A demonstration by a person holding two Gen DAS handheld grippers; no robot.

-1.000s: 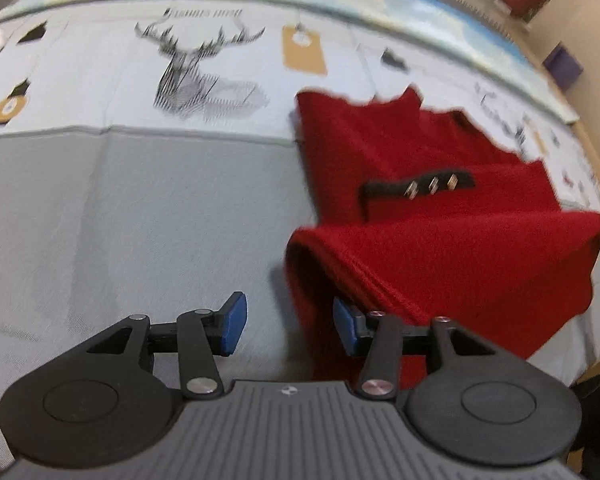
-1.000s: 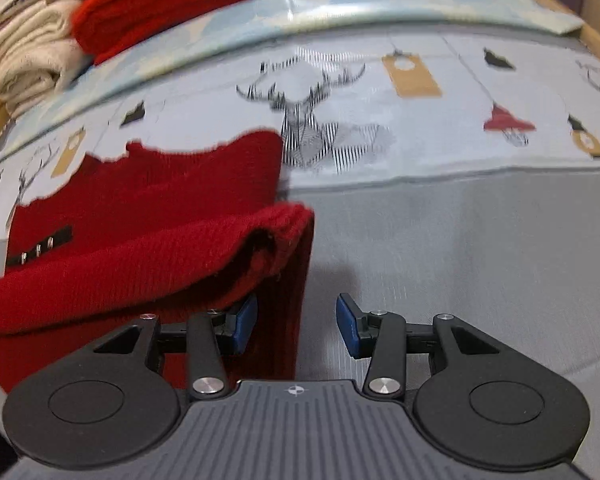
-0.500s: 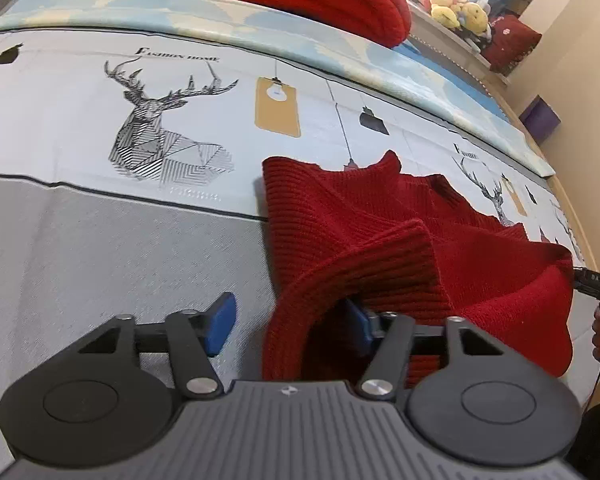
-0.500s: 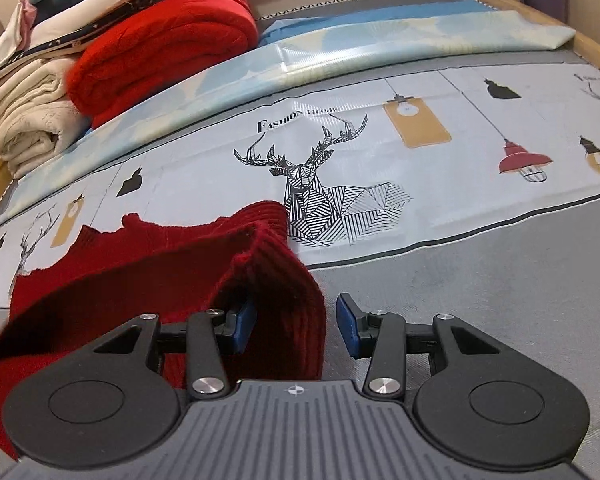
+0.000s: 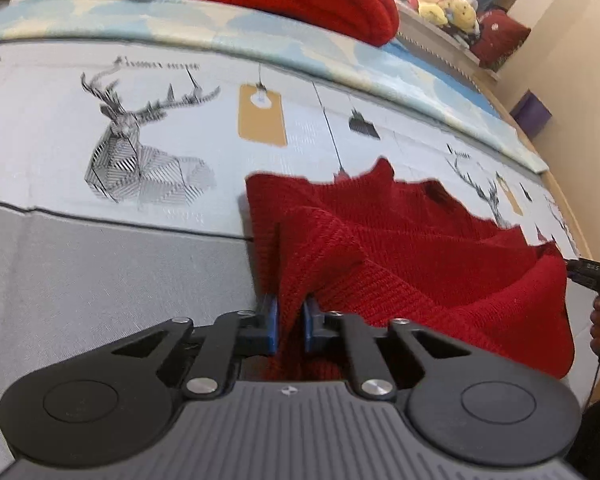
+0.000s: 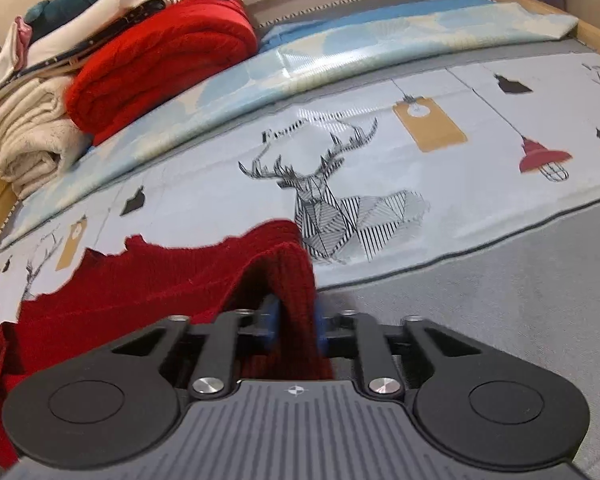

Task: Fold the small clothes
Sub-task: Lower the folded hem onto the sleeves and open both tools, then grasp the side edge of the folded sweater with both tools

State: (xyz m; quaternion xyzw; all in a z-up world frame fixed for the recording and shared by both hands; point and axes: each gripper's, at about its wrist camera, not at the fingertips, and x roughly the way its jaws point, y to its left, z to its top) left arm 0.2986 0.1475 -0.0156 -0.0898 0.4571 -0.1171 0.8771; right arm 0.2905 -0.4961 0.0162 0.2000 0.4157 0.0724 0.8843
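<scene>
Deer-print bedspread (image 5: 148, 148) under a half-folded red knit top (image 5: 400, 240).
Left tool (image 5: 288, 320) and right tool (image 6: 294, 322) each pinch a corner of its near edge, the right still tightening; the fold looks underway, so next carry both corners evenly toward the far edge.

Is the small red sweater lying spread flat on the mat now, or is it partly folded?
Partly folded: the red sweater is doubled, its near edge bunched and raised off the mat.
</scene>
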